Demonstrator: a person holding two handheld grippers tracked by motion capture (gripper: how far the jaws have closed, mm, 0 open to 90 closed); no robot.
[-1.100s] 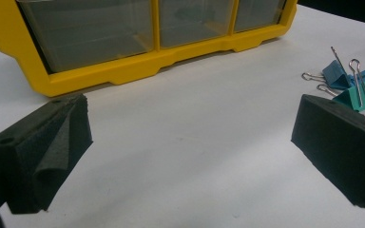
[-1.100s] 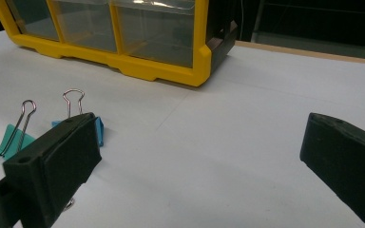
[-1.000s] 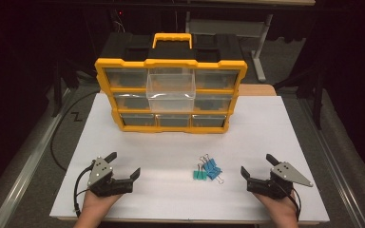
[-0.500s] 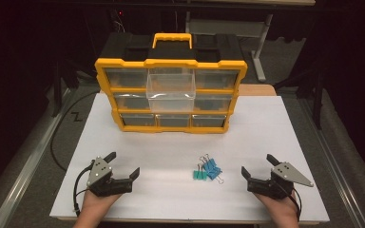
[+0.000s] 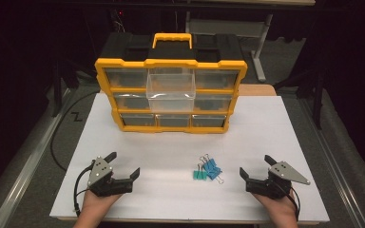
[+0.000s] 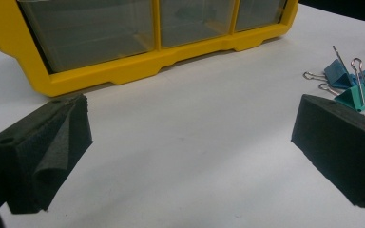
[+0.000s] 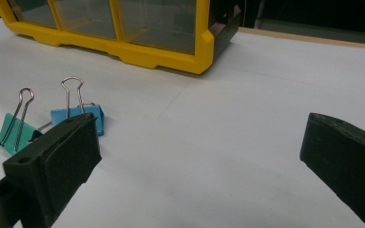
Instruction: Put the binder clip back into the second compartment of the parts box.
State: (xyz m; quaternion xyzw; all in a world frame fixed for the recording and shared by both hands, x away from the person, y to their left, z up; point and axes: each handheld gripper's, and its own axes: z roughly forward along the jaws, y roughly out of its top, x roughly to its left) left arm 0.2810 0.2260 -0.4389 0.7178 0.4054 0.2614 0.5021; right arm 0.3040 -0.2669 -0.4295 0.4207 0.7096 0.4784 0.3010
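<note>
Overhead view; two low tabletop close-ups

Even overhead light falls on the white table (image 5: 275, 128), which reads bright against a nearly black room from nine through twelve to three o'clock. Shadows are soft and short, lying close under the yellow organizer (image 5: 171, 90). Faint glare sits on its clear drawer fronts. The high view is slightly soft and grainy. In the left gripper view the near black foam pads (image 6: 43, 152) blur, as perhaps do the binder clips (image 6: 354, 80) at two o'clock.
</note>
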